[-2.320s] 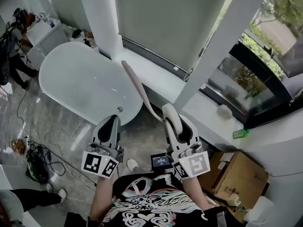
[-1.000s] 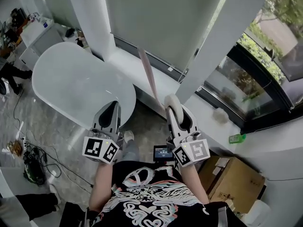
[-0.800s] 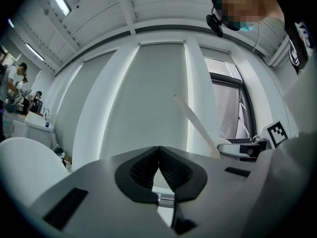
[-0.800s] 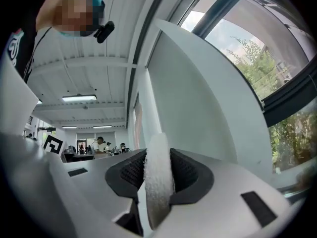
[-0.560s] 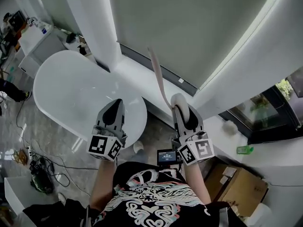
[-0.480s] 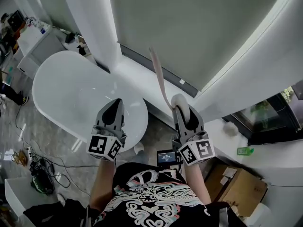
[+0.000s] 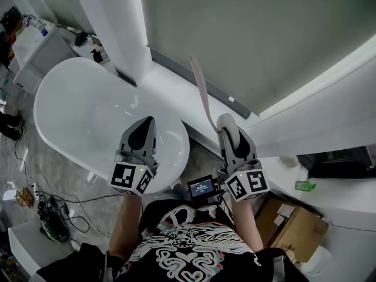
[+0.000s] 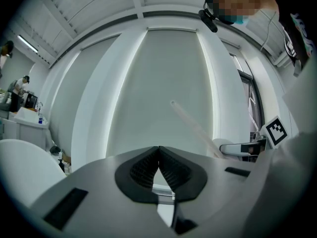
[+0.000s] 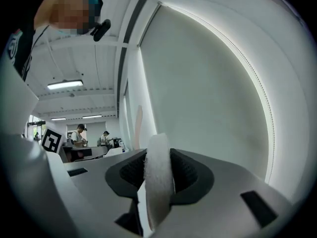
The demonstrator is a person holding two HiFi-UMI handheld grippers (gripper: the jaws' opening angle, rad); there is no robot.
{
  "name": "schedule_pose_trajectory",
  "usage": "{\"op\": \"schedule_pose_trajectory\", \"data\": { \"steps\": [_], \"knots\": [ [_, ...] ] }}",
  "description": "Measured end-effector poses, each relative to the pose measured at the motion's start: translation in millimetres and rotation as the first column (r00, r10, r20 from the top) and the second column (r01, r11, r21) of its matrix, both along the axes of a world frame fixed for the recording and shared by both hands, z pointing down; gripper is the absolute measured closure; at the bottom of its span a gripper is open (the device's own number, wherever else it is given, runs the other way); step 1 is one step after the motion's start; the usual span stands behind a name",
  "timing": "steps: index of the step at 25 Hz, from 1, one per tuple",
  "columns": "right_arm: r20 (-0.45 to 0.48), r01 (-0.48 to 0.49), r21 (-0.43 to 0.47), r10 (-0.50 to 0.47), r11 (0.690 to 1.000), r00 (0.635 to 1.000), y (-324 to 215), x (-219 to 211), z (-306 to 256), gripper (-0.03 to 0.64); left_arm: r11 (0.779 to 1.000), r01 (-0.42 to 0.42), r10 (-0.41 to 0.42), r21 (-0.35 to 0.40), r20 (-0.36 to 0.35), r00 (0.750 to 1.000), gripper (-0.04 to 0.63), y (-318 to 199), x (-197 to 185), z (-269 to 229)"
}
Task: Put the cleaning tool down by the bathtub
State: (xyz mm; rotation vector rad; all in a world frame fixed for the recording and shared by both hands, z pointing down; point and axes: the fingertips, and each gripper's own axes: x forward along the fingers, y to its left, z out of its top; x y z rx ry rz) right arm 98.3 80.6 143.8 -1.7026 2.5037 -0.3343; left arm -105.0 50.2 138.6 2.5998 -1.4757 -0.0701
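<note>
Cleaning tool (image 7: 202, 96) in right gripper (image 7: 229, 129) rises above ledge (image 7: 166, 89) beside bathtub (image 7: 54, 84).

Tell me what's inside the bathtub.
The bathtub shows only its bare white basin. The left hand-held gripper covers its near end, so whatever lies there is hidden.

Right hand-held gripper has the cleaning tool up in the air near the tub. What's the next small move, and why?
Probably lower the right hand-held gripper toward the floor beside the bathtub. Its jaws clamp the cleaning tool by its fuzzy white head, its handle sticks up in the air, and it rests on nothing. The left hand-held gripper is shut and empty.
</note>
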Motion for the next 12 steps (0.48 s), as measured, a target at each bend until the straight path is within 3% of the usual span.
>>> {"op": "schedule_pose_trajectory", "data": {
  "steps": [12],
  "knots": [
    [-0.023,0.014,-0.051,-0.016,0.999,1.0,-67,-6,24,0.476,0.999,0.044,-0.045,-0.021,-0.02,0.999,0.578,-65,-14,20]
  ]
}}
